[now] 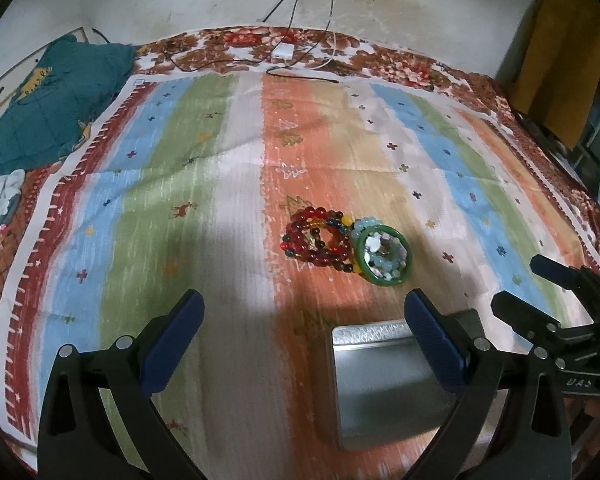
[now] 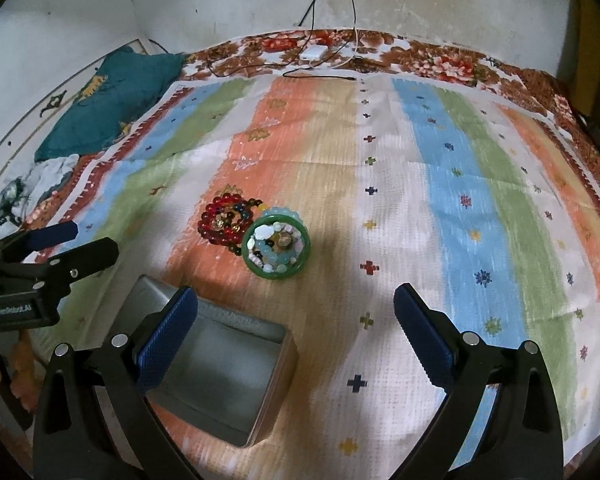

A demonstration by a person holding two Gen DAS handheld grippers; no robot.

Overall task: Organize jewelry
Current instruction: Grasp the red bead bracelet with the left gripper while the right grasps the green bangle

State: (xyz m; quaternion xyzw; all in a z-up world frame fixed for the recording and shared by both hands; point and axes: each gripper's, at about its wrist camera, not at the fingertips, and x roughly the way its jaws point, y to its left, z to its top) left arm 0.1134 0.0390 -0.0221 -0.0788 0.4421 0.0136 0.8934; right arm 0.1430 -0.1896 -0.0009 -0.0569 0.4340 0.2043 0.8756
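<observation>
A pile of beaded bracelets, red and multicoloured (image 1: 316, 242) (image 2: 226, 220), lies on the striped cloth. Touching it on the right is a green bangle (image 1: 383, 254) (image 2: 277, 249) with pale blue and white beads lying inside its ring. An open, empty metal tin (image 1: 384, 380) (image 2: 216, 372) sits nearer than the jewelry. My left gripper (image 1: 304, 344) is open and empty, its right finger over the tin. My right gripper (image 2: 296, 340) is open and empty, its left finger over the tin. Each gripper shows at the edge of the other's view: the right (image 1: 540, 292), the left (image 2: 76, 244).
The striped cloth (image 1: 220, 200) (image 2: 440, 220) covers a bed with a floral sheet. A teal pillow (image 1: 52, 96) (image 2: 112, 96) lies at the far left. A white charger and cables (image 1: 282, 54) (image 2: 314, 53) lie by the back wall. A yellow garment (image 1: 560, 64) hangs at the right.
</observation>
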